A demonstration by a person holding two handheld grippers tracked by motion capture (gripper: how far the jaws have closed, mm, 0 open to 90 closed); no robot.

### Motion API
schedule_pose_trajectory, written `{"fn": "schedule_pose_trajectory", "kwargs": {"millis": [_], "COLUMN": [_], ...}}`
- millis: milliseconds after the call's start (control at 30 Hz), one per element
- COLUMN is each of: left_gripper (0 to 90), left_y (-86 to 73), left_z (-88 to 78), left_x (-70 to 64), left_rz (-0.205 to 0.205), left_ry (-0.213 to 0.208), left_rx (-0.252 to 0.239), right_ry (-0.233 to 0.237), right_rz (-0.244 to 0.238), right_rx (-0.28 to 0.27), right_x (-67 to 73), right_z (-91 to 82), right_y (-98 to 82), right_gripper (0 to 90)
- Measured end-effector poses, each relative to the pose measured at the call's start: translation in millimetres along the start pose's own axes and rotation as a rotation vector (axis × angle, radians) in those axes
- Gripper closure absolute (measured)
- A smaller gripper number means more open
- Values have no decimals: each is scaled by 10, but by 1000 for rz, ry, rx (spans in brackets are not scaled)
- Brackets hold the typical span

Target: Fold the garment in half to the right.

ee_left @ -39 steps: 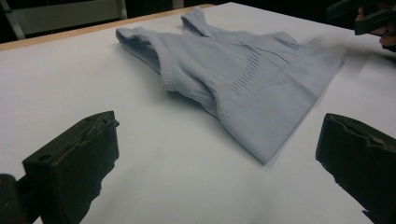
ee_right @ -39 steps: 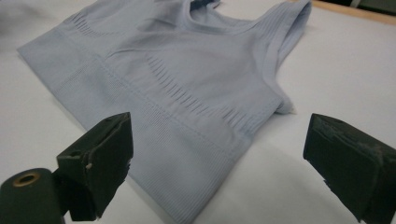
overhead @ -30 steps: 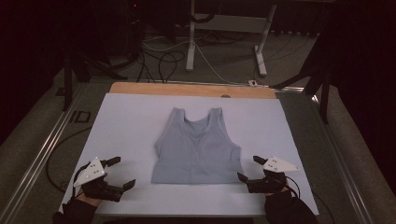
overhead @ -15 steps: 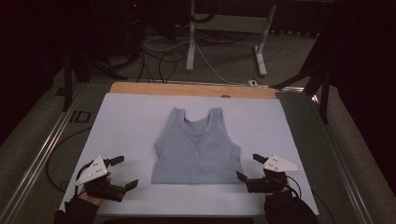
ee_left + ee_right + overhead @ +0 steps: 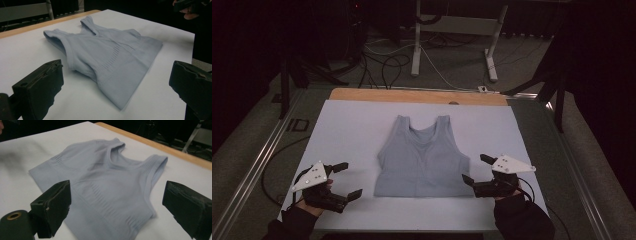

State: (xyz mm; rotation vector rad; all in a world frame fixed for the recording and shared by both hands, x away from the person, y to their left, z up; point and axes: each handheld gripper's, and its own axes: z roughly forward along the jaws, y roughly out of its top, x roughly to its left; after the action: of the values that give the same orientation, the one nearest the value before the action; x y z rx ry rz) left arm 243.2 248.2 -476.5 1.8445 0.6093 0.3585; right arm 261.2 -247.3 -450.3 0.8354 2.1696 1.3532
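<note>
**Both claws open, flanking the hem of a flat-laid top**

A pale blue sleeveless top [image 5: 422,161] is laid flat near the middle of the white surface [image 5: 352,130], straps toward the far wooden edge [image 5: 417,96], hem toward the person. The fabric is seen spread out, with faint ribbed bands across the chest in both gripper views.

The left claw [image 5: 346,180] is held just off the top's near-left hem corner, apart from the cloth. Its jaws are spread wide and nothing is gripped; in the left gripper view the hem corner is framed between the two black jaws, with bare white surface beneath them.

The right claw [image 5: 476,170] is held just beside the near-right hem corner. Its jaws are likewise wide apart and empty; in the right gripper view the armhole side and hem are seen between them. Whether the lower jaw touches the fabric edge cannot be told.

Both hands are kept low at the near edge of the surface.
</note>
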Motion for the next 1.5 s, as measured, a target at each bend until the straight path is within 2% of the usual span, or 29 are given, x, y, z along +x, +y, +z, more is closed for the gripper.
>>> {"fn": "schedule_pose_trajectory", "kwargs": {"millis": [367, 467, 567, 633, 667, 767, 900, 1000, 1100, 1133, 1200, 1267, 1333, 1400, 1433, 1500], "left_gripper": [2, 2, 2, 2, 2, 2, 2, 2, 3, 3, 3, 3, 3, 2, 2, 3], "left_y": [264, 330, 378, 388, 406, 419, 424, 424, 423, 421, 411, 401, 356, 320, 298, 247], "left_z": [6, 14, 28, 35, 54, 76, 156, 217, 285, 315, 377, 407, 493, 543, 568, 609], "left_x": [11, 12, -2, -10, -28, -24, -30, -44, -64, -68, -76, -83, -80, -80, -76, -63], "left_rz": [-4, -12, -2, -6, 0, -10, 3, -4, 6, 2, -21, -13, -27, -20, -25, -54], "left_ry": [-10, 0, 10, 5, 14, 21, 24, 43, 65, 73, 57, 72, 77, 69, 79, 54], "left_rx": [6, 18, 28, 28, 42, 44, 68, 73, 82, 97, 107, 117, 153, 188, 207, 239], "right_ry": [18, 26, 34, 35, 41, 52, 62, 72, 81, 88, 102, 115, 123, 135, 140, 153], "right_rz": [-44, -55, -66, -78, -83, -95, -92, -111, -122, -124, -123, -121, -121, -120, -121, -115], "right_rx": [-36, -38, -40, -37, -38, -36, -37, -50, -44, -41, -35, -34, -34, -34, -37, -31], "right_x": [31, 36, 49, 62, 66, 80, 77, 96, 114, 122, 144, 175, 201, 231, 244, 260], "right_z": [154, 220, 291, 342, 367, 439, 537, 618, 726, 767, 854, 948, 1041, 1121, 1162, 1247], "right_y": [381, 466, 542, 587, 607, 655, 710, 754, 811, 832, 865, 887, 900, 914, 920, 925], "right_gripper": [84, 84, 84, 84, 84, 84, 84, 84, 84, 84, 84, 84, 84, 84, 84, 84]}}
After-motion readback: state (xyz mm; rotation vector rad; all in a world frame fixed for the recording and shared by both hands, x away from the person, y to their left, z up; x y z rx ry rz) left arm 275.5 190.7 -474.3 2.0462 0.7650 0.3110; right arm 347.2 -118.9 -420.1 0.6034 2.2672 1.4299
